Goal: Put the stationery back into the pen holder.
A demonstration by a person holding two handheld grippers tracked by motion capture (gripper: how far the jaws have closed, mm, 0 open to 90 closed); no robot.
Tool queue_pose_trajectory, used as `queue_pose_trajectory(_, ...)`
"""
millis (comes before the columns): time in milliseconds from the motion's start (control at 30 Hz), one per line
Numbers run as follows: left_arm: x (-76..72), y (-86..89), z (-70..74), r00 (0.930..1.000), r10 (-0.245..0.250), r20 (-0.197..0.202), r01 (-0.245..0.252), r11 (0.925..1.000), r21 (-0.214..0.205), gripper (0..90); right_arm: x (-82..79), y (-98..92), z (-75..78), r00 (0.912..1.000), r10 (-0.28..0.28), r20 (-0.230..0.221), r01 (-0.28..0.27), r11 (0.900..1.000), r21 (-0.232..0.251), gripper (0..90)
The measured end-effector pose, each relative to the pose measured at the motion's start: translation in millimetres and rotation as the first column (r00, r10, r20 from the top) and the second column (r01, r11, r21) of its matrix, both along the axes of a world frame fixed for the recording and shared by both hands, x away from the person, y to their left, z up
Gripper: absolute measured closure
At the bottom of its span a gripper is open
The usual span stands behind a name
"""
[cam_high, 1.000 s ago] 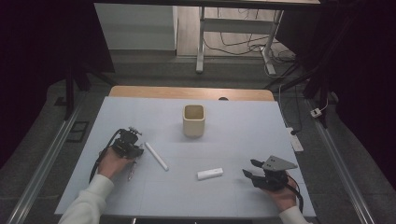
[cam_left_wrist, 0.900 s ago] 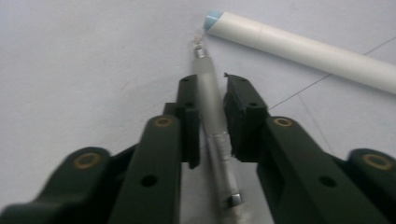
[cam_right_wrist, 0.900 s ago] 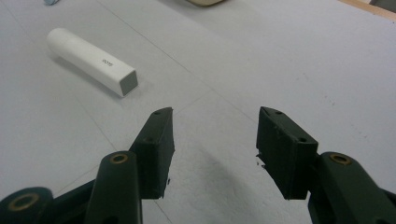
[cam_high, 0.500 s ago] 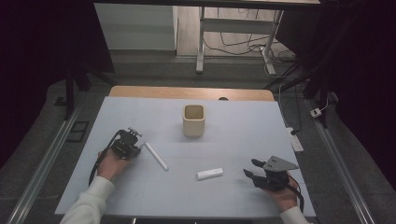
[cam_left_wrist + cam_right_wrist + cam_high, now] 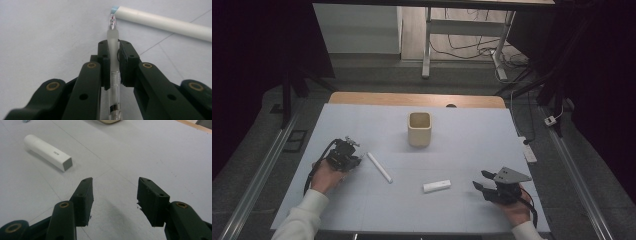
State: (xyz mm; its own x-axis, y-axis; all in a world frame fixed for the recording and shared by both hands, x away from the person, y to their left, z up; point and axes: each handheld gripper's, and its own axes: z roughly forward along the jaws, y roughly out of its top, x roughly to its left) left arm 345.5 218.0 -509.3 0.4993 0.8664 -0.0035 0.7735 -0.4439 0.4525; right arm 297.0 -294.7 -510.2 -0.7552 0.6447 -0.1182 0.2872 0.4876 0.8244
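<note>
We see the left tool [image 5: 353,161] low over the desk [image 5: 472,145], its two jaws having just closed on a clear pen [image 5: 113,45]. In the left gripper view the pads press the pen's barrel from both sides, and its tip juts out past the jaw ends, almost touching the blue-capped end of a long white tube [image 5: 165,23] that lies across the desk just ahead of this tool. In the high view, that white tube [image 5: 379,167] lies on the desk just to the right of the left tool.

The right tool [image 5: 113,195] holds nothing; its jaws stand apart with only bare desk between them. Ahead of it and to its left in the right gripper view lies a short white block [image 5: 47,152] with a grey square end, apart from the jaws. In the high view that block [image 5: 436,186] lies just left of the right tool [image 5: 482,181]. A beige cup [image 5: 419,128] stands upright farther back, well away from both tools.
</note>
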Motion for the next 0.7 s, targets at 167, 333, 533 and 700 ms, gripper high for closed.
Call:
queue_pose_trajectory(167, -3.2, 4.2, 7.7, 0.9995, -0.026, 0.019, 0.026, 0.9989, -0.040, 79.7, 0.2, 0.0, -0.3, 1.0000, 0.000, -0.001, 0.000, 1.0000, -0.004, 46.2)
queue_pose_trajectory(333, -4.8, 8.4, 18.0, 0.9982, -0.032, 0.050, 0.035, 0.9967, -0.073, 79.7, 0.2, -0.4, -0.8, 1.0000, -0.003, -0.007, 0.003, 1.0000, -0.006, 46.2)
queue_pose_trajectory(533, -7.9, 11.2, 27.7, 0.9953, -0.034, 0.091, 0.043, 0.9935, -0.105, 79.7, 0.9, -1.6, -1.4, 0.9999, -0.007, -0.009, 0.007, 1.0000, -0.004, 46.1)
queue_pose_trajectory(700, -9.7, 13.5, 37.2, 0.9912, -0.027, 0.130, 0.046, 0.9891, -0.140, 79.7, 0.8, -1.7, -1.6, 0.9998, -0.013, -0.014, 0.013, 0.9999, -0.007, 46.1)
